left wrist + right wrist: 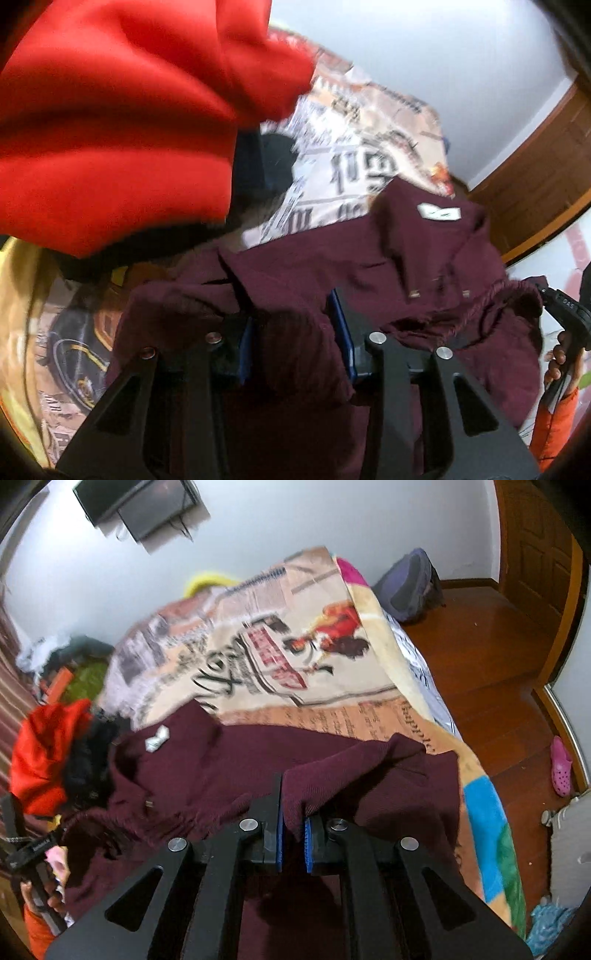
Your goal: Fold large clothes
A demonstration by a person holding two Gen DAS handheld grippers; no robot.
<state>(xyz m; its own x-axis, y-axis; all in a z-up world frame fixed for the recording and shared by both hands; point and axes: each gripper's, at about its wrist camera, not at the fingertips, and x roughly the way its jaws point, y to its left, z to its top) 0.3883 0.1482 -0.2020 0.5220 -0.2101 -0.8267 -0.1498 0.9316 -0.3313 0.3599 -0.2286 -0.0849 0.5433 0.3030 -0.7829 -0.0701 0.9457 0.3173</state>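
Note:
A large maroon garment (229,768) with a white neck label (157,740) lies on the bed. My right gripper (293,823) is shut on a fold of its edge, the cloth pinched between the blue pads. In the left wrist view my left gripper (295,332) holds a thick bunch of the maroon garment (332,266) between its blue pads, the jaws set fairly wide around the cloth. The label (437,212) shows there too. The right gripper's handle (565,306) and the hand on it appear at the right edge.
A patterned blanket (295,646) covers the bed. A red garment (110,129) and a black one (88,760) are heaped at the left. A backpack (410,587) and a pink shoe (561,766) lie on the wooden floor (491,657) to the right.

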